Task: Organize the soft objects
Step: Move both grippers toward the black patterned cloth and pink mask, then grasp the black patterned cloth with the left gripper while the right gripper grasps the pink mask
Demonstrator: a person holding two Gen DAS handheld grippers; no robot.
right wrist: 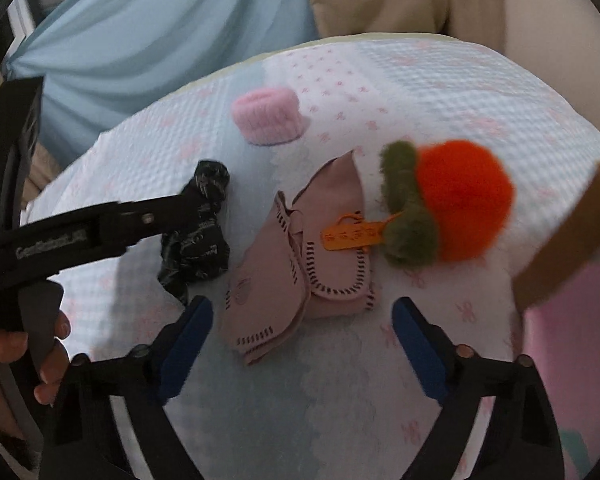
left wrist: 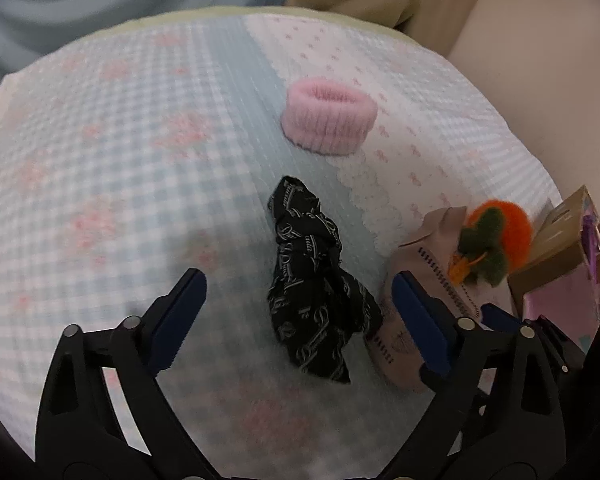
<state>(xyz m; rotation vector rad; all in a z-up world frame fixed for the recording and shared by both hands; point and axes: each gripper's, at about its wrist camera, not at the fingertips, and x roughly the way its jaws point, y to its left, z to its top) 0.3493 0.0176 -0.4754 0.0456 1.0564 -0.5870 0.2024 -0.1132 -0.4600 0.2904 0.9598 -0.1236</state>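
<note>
Both tongs pointed steeply down at a padded quilt (left wrist: 100, 128) with blue checks and pink bows. The left tongs (left wrist: 298, 300) stood wide open with nothing pressed between their blue pads; the black printed scarf (left wrist: 312, 292) lay crumpled on the quilt in the gap between them, apart from both pads. The right tongs (right wrist: 302, 320) were also wide open and gripped nothing; the folded pink cloth with dark stitching (right wrist: 296, 272) lay just ahead of them, between the 2 pads.

A pink knitted band (left wrist: 330, 120) sat upright well beyond the left tongs. The orange and green plush toy (right wrist: 452, 208) lay ahead and right of the right tongs, touching the pink cloth by its orange tag (right wrist: 348, 234). It was blurred, so its shape was hard to read.

Only the right wrist view showed the hand (right wrist: 28, 356) around the left tool's handle, and there the left tool hid part of the scarf. A cardboard box (left wrist: 568, 248) was cut off at the right edge in both views.
</note>
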